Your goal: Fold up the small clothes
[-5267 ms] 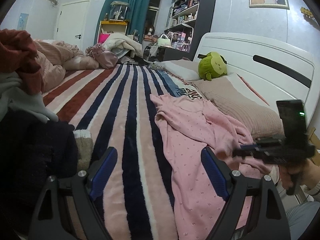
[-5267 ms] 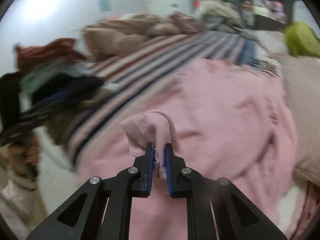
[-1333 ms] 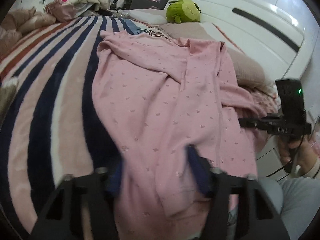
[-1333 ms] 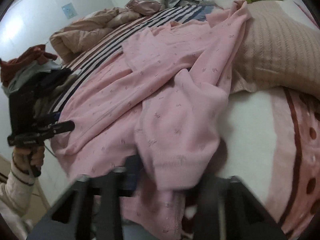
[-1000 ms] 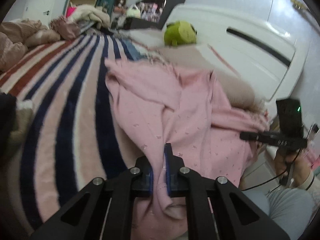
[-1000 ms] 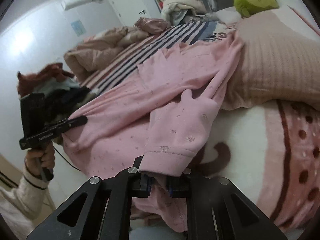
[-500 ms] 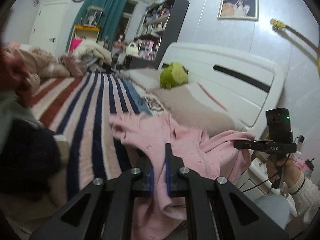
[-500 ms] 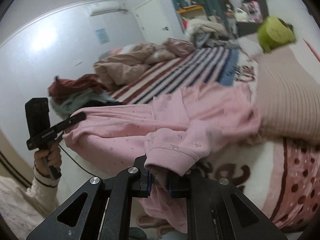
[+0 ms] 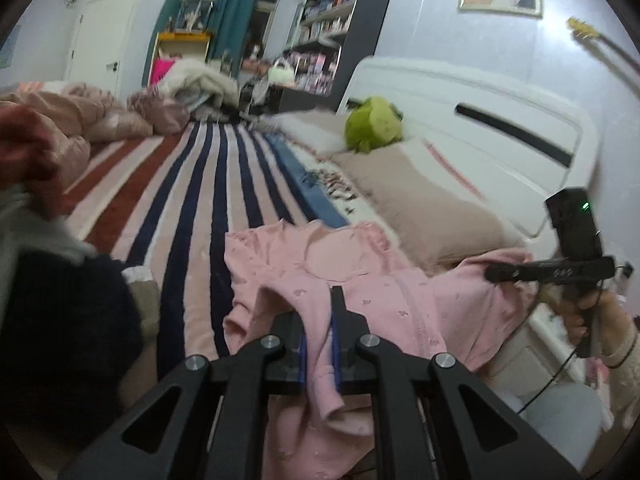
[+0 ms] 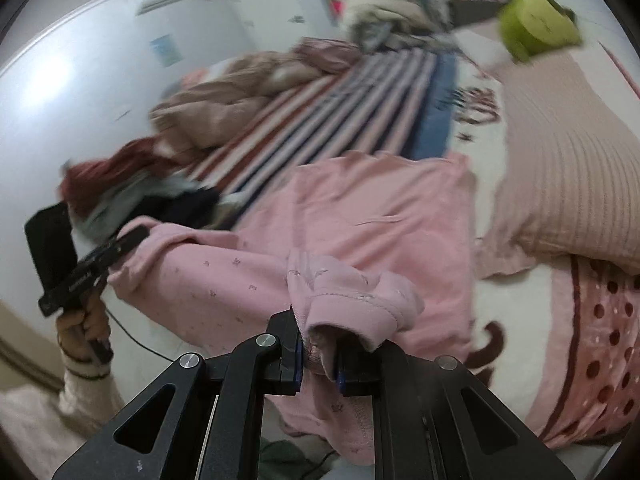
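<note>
From the left wrist view, the left claw [image 9: 319, 344] is clamped on a fold of the soft pink patterned garment [image 9: 372, 292], lifting that near edge off the striped plush bed blanket [image 9: 208, 184]; the far part of the garment lies on the blanket, nearer the camera than the green plush toy [image 9: 372, 124] that rests against the white headboard [image 9: 480, 116]. To the right of the toy and lower in the frame, the right claw [image 9: 490, 270] meets the garment's other corner, so the cloth hangs stretched between the two, probably to open it out flat before a fold. From the right wrist view, the right claw [image 10: 318, 360] is closed on a bunched cuff or hem of the same pink garment [image 10: 360, 216], which spreads toward the toy [image 10: 536, 20], beside a ribbed beige pillow [image 10: 568, 176]. Far left of the toy, the left claw [image 10: 138, 240] pinches the opposite corner, near a heap of dark and red clothes [image 10: 132, 184].
</note>
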A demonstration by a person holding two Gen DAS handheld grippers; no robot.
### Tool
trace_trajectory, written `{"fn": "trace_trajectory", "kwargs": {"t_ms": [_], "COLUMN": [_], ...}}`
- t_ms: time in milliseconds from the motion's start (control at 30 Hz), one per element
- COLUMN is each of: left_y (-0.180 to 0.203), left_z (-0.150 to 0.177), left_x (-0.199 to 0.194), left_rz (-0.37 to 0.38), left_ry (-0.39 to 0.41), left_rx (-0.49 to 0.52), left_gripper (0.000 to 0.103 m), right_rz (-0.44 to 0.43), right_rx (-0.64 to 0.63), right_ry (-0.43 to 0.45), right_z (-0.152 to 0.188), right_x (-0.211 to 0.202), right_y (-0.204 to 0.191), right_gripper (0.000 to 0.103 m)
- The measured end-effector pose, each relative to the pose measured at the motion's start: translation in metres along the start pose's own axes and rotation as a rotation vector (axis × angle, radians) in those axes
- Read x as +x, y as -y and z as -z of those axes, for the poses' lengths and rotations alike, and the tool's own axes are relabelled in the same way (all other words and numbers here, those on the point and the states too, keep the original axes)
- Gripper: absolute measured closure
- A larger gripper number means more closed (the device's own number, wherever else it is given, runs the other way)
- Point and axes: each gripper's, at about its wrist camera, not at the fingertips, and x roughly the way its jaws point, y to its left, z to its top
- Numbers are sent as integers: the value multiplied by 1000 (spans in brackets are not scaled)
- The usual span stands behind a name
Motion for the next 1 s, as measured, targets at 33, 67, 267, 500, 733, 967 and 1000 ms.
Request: {"fn": "trace_trajectory", "kwargs": {"t_ms": [33, 67, 267, 500, 733, 967, 1000], "left_y": [-4, -8, -36, -73, -49, -22, -18], "left_z": [-6, -12, -37, -31, -39, -15, -9], "left_x": [20, 39, 154, 233, 166, 108, 107], "left_rz": [-4, -6, -89, -63, 17, 43, 50], "left_ry": [-18, -42, -167, -298, -207, -206, -221], "left_rx": [-1, -6, -49, -113, -53, 36, 48], "left_gripper": [96, 95, 90, 80, 31, 30, 31], "right_rz": [24, 44, 124, 75, 50, 171, 168], "right_rx": [17, 32, 122, 164, 10, -275, -306], "right_ry": [2, 0, -91, -132, -174, -101, -102], "right_z": [-8, -16, -62, -80, -70, -33, -27], "right_x": [6, 11, 83, 139, 115, 61, 60], "right_y": [11, 20, 86, 129, 95, 21, 13], "right_gripper": [97, 97, 97, 88, 32, 26, 26]}}
